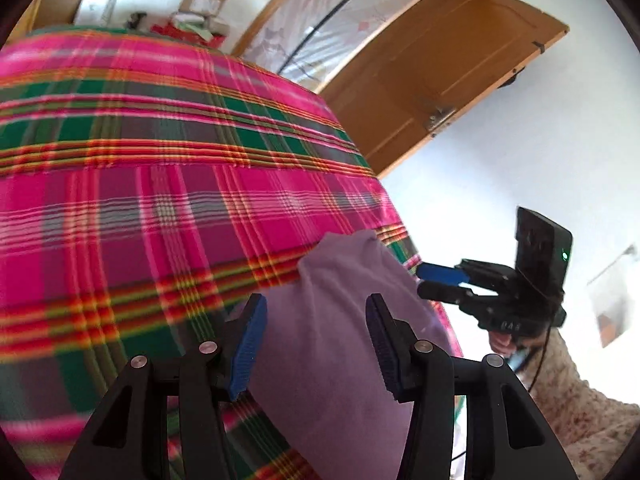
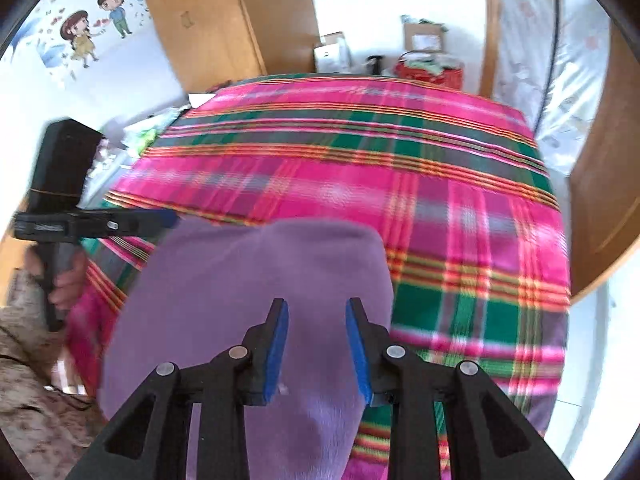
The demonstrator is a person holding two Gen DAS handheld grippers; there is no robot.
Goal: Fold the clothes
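Note:
A folded purple garment [image 1: 340, 360] [image 2: 240, 280] lies near the edge of a bed covered by a pink, green and red plaid blanket [image 1: 160, 160] [image 2: 400, 160]. My left gripper [image 1: 316, 304] hovers over it, jaws wide open, with nothing pinched. In the right wrist view the left gripper [image 2: 168, 218] reaches in edge-on from the left at the garment's far corner. My right gripper [image 2: 317, 308] stands over the garment's near part with a clear gap between its blue pads, which grip nothing. In the left wrist view the right gripper [image 1: 424, 280] sits at the garment's right edge.
A wooden door [image 1: 440, 60] stands open to the right of the bed. Cardboard boxes and a red basket [image 2: 430, 68] sit beyond the far edge, beside a wooden wardrobe [image 2: 224, 20] and a plastic-wrapped mattress [image 2: 560, 60]. A person's patterned sleeve [image 2: 32, 400] is at lower left.

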